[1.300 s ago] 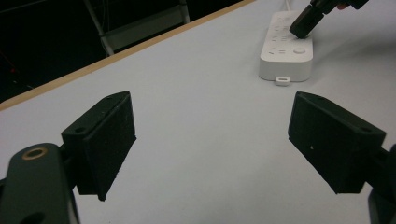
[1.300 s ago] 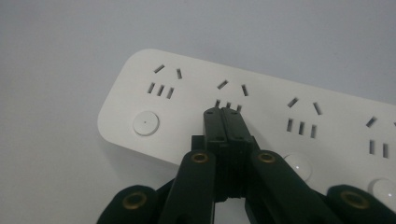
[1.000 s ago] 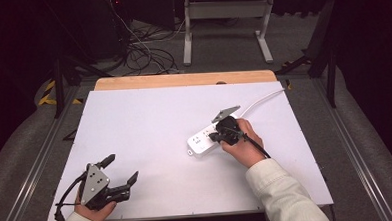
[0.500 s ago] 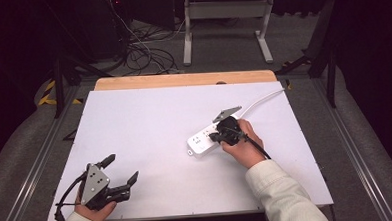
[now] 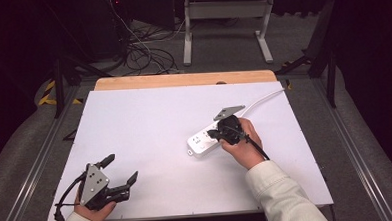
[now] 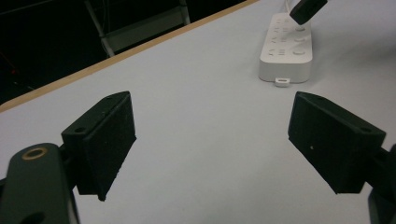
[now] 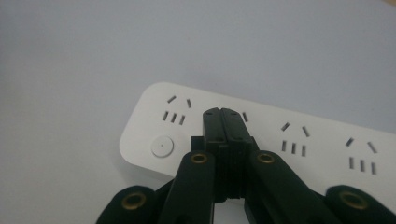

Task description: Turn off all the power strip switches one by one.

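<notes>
From above, the white power strip (image 5: 204,140) lies on the bare white table (image 5: 149,122), right of its middle and nearer the right edge than the left, angled so its white cord (image 5: 263,98) runs off toward the far right corner. The right gripper (image 5: 220,133) rests over the strip's top with its jaws pressed together, pinching nothing; the left gripper (image 5: 120,174) sits well apart near the front left corner, jaws spread wide and empty. Along the left gripper (image 6: 212,140), the strip (image 6: 286,51) shows far off toward the back edge, a small hanging tab at its near end and the other gripper's dark tip just above it. Along the right gripper (image 7: 226,114), the closed tips sit on the strip's face (image 7: 261,140) among its sockets, with the round button (image 7: 162,146) just beside them near the rounded end. I'd judge the strip a light, stiff plastic box, smooth enough to skid on this table if pushed. Taking it across its long sides looks the surest hold, and the stiff cord may tug it round.
</notes>
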Available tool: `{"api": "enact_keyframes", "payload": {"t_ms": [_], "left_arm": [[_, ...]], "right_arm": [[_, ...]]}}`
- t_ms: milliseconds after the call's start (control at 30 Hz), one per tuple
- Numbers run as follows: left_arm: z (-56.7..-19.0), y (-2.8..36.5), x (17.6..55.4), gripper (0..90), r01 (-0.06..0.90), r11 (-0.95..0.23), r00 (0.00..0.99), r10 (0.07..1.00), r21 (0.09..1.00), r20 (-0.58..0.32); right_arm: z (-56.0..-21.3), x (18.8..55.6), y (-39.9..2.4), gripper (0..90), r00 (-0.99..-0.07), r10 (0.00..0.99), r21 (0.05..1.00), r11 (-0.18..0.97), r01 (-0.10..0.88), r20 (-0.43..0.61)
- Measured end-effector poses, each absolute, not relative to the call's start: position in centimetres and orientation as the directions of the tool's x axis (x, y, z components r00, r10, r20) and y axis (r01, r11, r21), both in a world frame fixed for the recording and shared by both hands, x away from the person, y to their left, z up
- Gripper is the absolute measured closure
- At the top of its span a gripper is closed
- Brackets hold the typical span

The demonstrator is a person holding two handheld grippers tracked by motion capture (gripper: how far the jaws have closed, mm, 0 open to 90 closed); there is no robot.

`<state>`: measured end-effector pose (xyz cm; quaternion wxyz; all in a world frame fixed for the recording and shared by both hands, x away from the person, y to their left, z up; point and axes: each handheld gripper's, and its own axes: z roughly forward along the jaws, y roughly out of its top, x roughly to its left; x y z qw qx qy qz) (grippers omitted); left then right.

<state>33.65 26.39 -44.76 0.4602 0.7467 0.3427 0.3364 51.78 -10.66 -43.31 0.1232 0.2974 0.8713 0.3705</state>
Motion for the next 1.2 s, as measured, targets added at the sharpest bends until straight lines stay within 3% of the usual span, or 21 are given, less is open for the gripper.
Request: {"api": "enact_keyframes", "payload": {"t_ms": [767, 1200], "left_arm": [[-44.8, 26.4, 33.7, 15.7, 0.197, -0.350, 0.537, 0.820, 0.916, 0.197], [-44.9, 26.4, 33.8, 15.8, 0.212, -0.342, 0.533, 0.826, 0.915, 0.185]], "right_arm": [[-40.3, 52.8, -14.1, 90.0, -0.745, 0.667, 0.761, 0.491, 0.425, -0.015], [-41.5, 54.5, -16.8, 90.0, -0.692, 0.722, 0.724, 0.484, 0.492, -0.013]]}}
